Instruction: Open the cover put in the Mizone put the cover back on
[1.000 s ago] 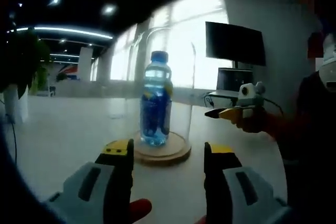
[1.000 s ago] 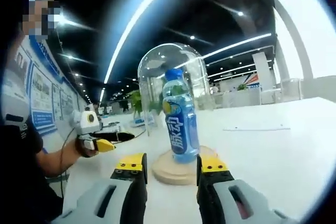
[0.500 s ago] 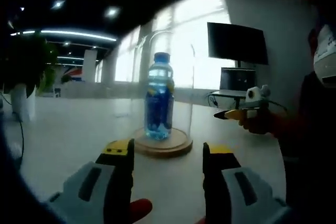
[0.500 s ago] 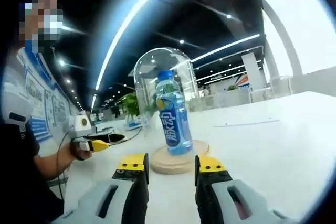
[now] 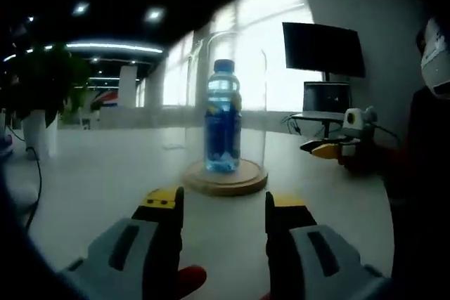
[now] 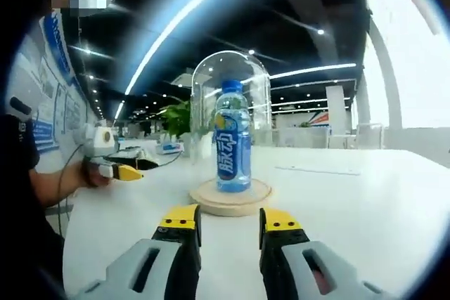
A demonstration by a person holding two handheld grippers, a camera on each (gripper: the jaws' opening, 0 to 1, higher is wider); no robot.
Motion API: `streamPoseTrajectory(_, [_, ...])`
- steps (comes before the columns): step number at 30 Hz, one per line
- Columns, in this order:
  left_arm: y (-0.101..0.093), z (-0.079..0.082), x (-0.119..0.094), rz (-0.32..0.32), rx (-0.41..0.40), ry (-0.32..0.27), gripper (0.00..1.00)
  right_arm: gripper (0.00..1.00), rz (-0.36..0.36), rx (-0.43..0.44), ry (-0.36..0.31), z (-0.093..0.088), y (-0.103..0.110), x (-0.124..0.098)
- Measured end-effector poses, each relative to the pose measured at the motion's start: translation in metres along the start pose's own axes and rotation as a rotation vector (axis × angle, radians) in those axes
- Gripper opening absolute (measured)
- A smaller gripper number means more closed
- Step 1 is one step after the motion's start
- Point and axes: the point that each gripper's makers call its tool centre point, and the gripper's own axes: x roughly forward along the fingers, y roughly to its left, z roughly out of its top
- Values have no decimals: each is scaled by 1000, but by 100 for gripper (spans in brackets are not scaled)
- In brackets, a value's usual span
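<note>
Right gripper view: the blue Mizone bottle (image 6: 233, 147) stands on the round wooden base (image 6: 230, 197) under the clear glass dome (image 6: 231, 82). My jaws gape empty; I'd withdraw level, touching nothing.

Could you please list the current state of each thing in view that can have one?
Glass cover: on its wooden base, over the bottle.
Bottle: upright, capped, on the base.
Left gripper: open, holding nothing.
Right gripper: open, holding nothing.
Monitor: dark.
</note>
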Motion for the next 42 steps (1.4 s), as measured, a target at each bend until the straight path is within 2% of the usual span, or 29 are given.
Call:
streamPoseTrajectory(4, [1, 2, 0, -5, -23, -20, 36, 23, -2, -1, 4, -1, 1, 0])
streamPoseTrajectory(8, [5, -6, 1, 18, -8, 12, 36, 22, 5, -18, 18, -4, 3, 2])
streamPoseTrajectory(14, [3, -6, -1, 19, 15, 10, 36, 22, 4, -83, 49, -10, 9, 3])
streamPoseTrajectory(21, [3, -12, -1, 28, 57, 38, 36, 23, 15, -98, 55, -11, 11, 4])
streamPoseTrajectory(31, [6, -13, -1, 35, 53, 45, 32, 23, 16, -64, 60, -12, 7, 3])
streamPoseTrajectory(35, [7, -15, 0, 43, 51, 58, 31, 27, 17, -65, 72, -14, 7, 4])
streamPoseTrajectory(42, [8, -13, -1, 37, 15, 43, 31, 27, 23, -36, 67, -14, 6, 3])
